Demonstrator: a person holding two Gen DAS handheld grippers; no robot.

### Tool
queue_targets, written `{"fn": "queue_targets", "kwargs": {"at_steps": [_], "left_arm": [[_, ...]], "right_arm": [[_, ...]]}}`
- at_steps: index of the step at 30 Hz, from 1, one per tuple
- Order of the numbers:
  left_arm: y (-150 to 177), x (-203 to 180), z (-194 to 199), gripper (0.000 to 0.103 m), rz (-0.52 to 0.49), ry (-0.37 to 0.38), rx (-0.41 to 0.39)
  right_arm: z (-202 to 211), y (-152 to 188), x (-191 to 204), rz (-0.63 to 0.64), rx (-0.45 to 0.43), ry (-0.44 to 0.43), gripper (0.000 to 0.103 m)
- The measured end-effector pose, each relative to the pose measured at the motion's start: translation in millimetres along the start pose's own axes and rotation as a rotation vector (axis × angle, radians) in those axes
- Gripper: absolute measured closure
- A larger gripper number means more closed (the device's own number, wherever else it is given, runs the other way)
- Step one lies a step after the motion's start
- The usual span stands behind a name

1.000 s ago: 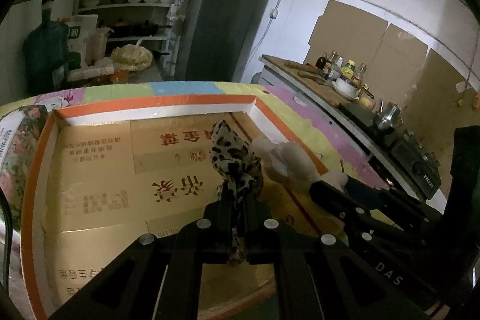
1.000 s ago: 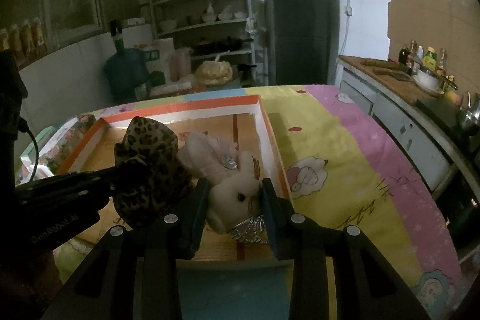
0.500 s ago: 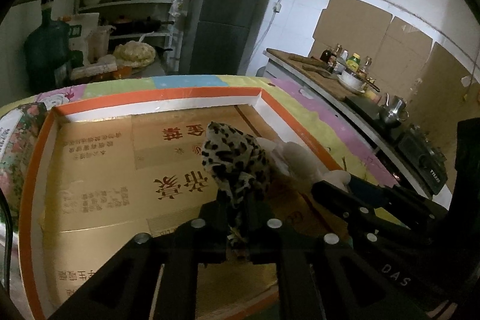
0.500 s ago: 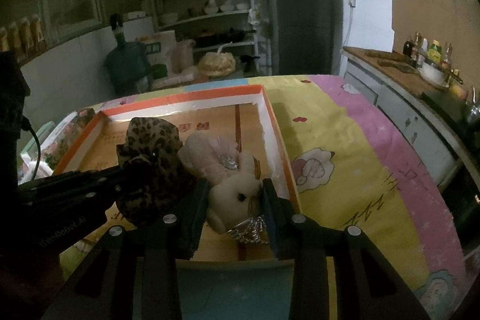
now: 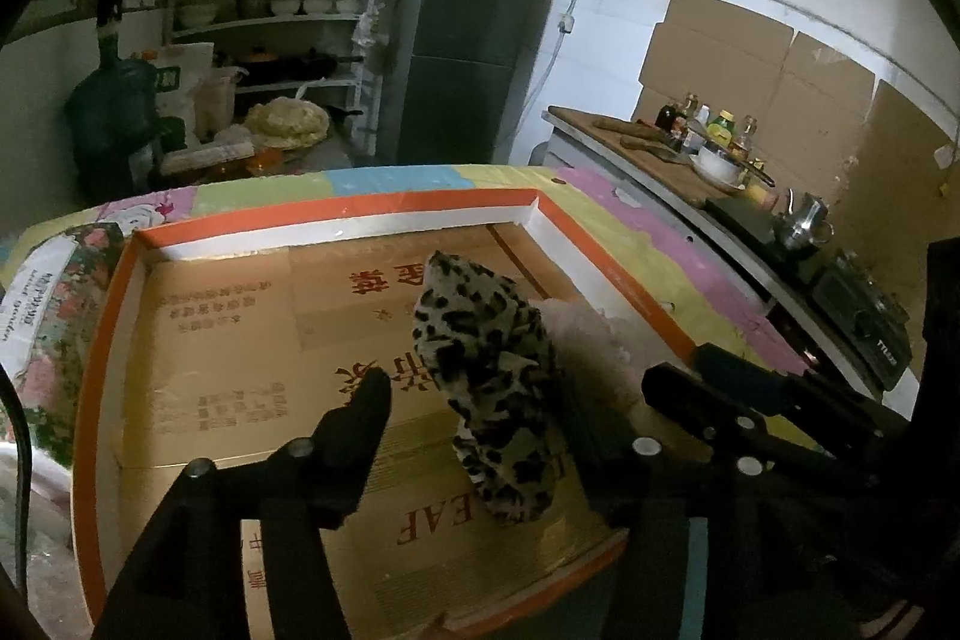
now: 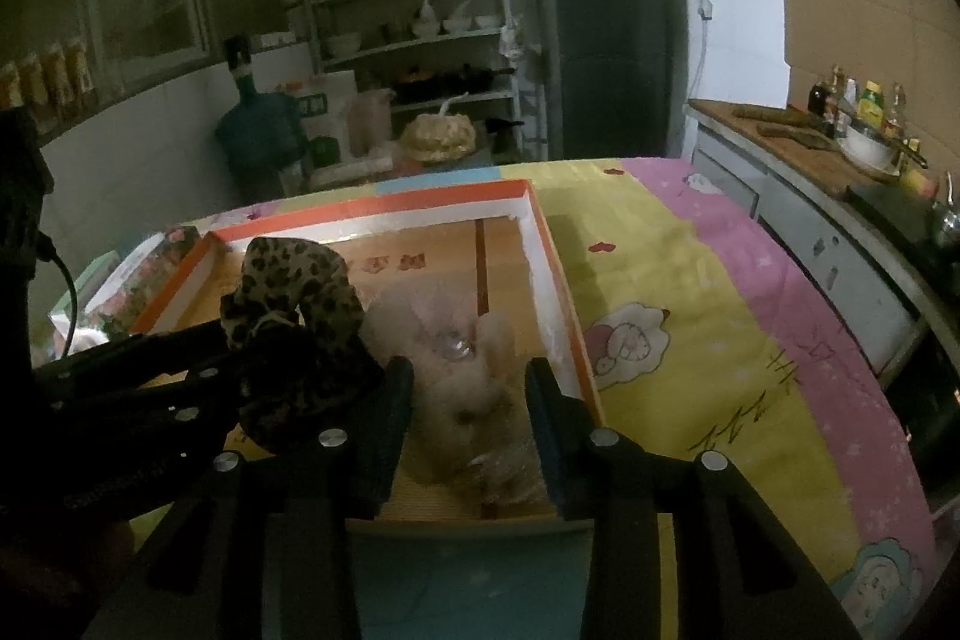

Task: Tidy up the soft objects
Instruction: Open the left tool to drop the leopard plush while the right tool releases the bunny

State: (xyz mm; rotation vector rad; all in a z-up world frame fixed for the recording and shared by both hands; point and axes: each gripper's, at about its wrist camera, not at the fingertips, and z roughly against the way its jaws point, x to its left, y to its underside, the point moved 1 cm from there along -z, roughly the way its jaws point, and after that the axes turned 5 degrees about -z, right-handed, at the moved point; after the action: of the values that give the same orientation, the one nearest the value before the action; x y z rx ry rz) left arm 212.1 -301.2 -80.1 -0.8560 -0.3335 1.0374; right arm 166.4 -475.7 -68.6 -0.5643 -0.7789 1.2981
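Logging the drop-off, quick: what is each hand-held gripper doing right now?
Left hand-held gripper: jaws opening, leopard-print soft item between them, no longer pinched.
Right hand-held gripper: jaws opening around the cream plush toy; contact unclear.

Two soft toys inside the orange-edged box [image 6: 549, 244]: one spotted leopard-print toy [image 5: 486, 376] and, just beside it on the side nearer the kitchen counter, one pale fluffy bunny [image 6: 474, 388]. Two black grippers at the near end of that box: the left gripper [image 5: 480, 400] opening around the spotted toy and the right gripper [image 6: 471, 394] opening around the bunny. One dark fridge [image 6: 600, 40] and one big green water jug [image 6: 255, 142] beyond the far end of the box.
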Motion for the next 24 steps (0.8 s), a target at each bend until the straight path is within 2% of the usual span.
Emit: {"fn": "queue_targets", "kwargs": {"at_steps": [7, 12, 24], "left_arm": [[-4, 1, 17, 0.035, -0.010, -0.019, -0.041], [-6, 1, 29, 0.031, -0.028, -0.026, -0.063], [-8, 5, 60, 0.031, -0.045, -0.047, -0.120]], "right_arm": [[13, -2, 1, -0.014, -0.031, 0.001, 0.052], [20, -2, 4, -0.019, -0.043, -0.003, 0.052], [42, -1, 19, -0.013, -0.078, -0.015, 0.052]]}}
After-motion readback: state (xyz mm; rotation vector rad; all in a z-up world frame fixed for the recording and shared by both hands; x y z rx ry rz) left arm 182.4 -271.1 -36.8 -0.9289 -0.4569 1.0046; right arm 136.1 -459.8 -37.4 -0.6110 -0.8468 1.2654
